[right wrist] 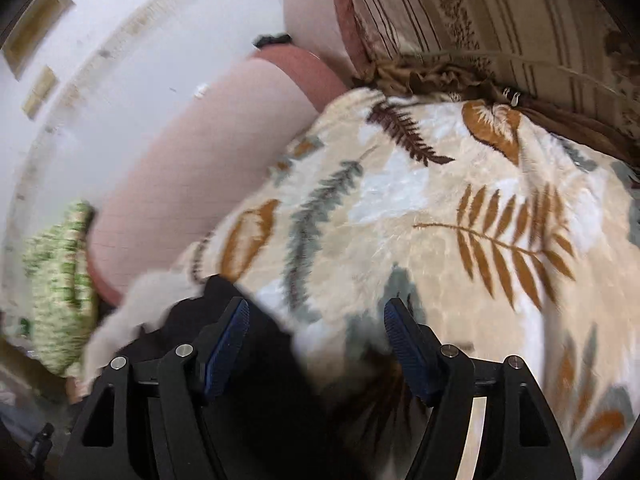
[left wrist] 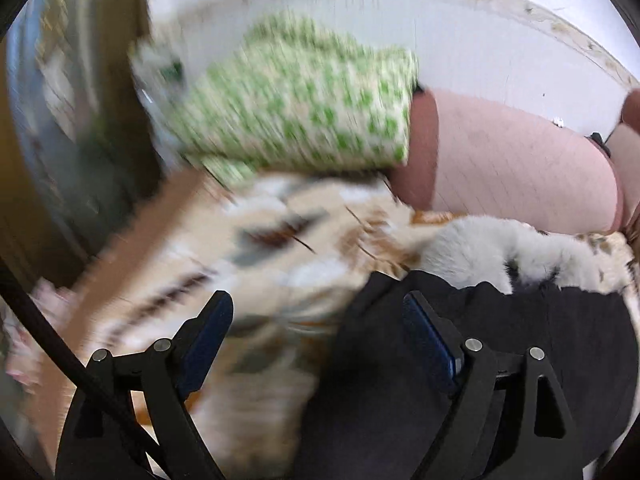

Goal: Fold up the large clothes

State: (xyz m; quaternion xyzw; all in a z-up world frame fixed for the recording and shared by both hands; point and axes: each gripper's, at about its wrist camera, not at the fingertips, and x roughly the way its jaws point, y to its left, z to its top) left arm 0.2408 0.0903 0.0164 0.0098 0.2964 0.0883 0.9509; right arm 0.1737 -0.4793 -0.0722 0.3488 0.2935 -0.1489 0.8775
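Black garment [left wrist: 460, 380] with a pale fur trim [left wrist: 500, 248] lay on the leaf-print blanket [right wrist: 440, 220]; left gripper [left wrist: 320, 336] and right gripper [right wrist: 316, 344] both gaped wide, empty. Best to pinch opposite edges evenly

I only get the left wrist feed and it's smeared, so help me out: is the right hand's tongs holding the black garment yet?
Observer: No. The right tongs stand open, above the edge of the black fabric garment.
Operator: What's ahead of them?
Observer: Bare cream plush blanket with fern-leaf print, sharp in the right wrist view.
Operator: Anything beyond that blanket?
Observer: A brown-striped floral cushion stands behind it.
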